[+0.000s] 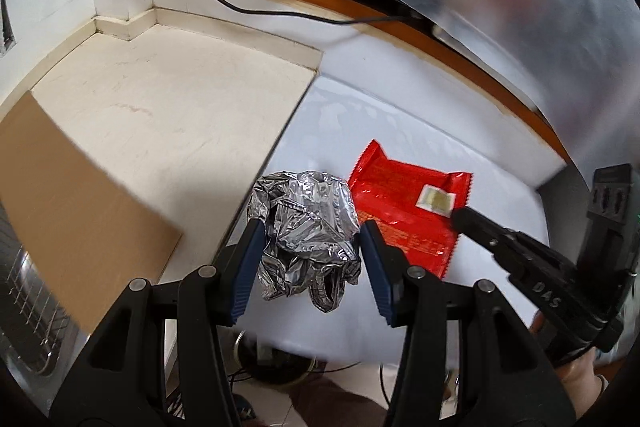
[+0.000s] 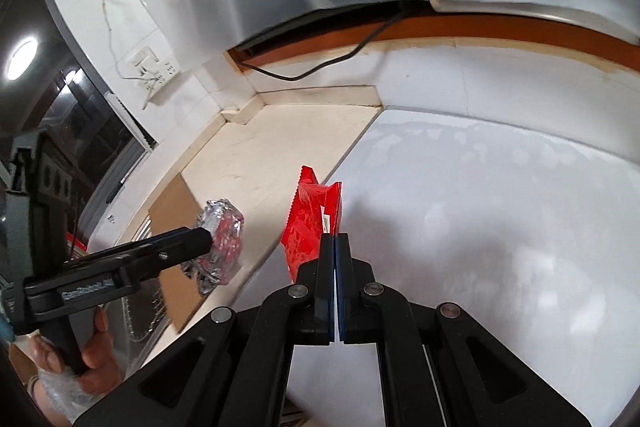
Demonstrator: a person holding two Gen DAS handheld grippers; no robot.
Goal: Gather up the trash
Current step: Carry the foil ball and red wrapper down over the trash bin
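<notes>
Jaws of the left gripper [image 1: 310, 243] are clamped on a crumpled silver foil wrapper [image 1: 306, 231], its 2 blue pads pressing the wad from either side and holding it up above the counter. The right gripper [image 2: 335, 247] has its jaws squeezed tight on the near edge of a red snack packet [image 2: 310, 223], which stands on edge in the air. Both pieces of trash hang over the white surface [image 2: 500, 207], beside the cream countertop [image 1: 160, 115]. A brown board [image 1: 68, 195] lies on that countertop, left of the wrapper.
</notes>
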